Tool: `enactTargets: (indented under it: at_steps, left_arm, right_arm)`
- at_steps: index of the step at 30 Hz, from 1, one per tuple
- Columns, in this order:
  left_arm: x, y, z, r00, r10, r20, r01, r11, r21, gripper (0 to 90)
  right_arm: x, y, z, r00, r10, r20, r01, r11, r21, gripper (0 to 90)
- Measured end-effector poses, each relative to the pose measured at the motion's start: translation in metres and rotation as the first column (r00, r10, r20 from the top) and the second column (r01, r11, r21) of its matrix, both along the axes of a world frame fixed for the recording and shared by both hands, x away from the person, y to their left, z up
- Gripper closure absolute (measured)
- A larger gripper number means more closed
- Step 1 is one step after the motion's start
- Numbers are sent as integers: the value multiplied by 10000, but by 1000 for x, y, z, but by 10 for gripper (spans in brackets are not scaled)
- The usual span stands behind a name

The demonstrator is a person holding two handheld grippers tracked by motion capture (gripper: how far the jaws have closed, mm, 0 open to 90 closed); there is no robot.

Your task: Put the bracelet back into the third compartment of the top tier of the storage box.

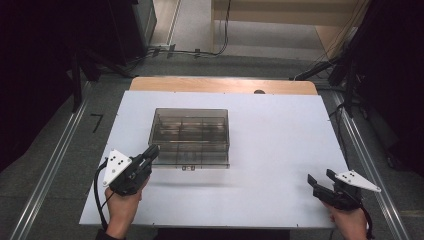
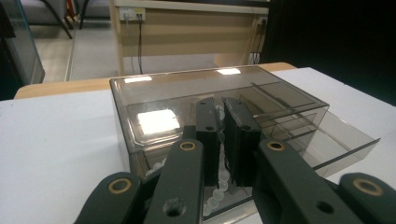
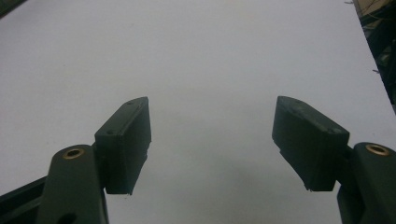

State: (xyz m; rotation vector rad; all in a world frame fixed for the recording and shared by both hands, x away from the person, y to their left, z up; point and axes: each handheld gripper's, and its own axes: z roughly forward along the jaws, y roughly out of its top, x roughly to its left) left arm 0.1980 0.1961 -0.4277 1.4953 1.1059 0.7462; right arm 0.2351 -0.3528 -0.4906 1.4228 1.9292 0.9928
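Note:
A smoky clear plastic box with inner dividers stands on the white table, left of centre. My left gripper points at the box's front left corner, its tips just at the box wall. In the left gripper view its jaws are pressed almost together with nothing seen between them, right in front of the box. Small white beads lie inside the box, low down. My right gripper hovers near the table's front right corner, open, and its view has bare table between the jaws.
A tray-like clear part juts from the box's side in the left gripper view. A wooden strip borders the table's far edge. Metal rails run along the floor on both sides. Wide bare table lies between box and right gripper.

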Motion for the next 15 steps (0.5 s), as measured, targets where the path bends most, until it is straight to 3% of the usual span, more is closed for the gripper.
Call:
enactTargets:
  at_steps: [15]
  left_arm:
    - [4,-14,1,9994,-348,3,348,9994,12,847]
  right_arm:
    - [0,0,0,10000,16,0,-16,10000,0,265]
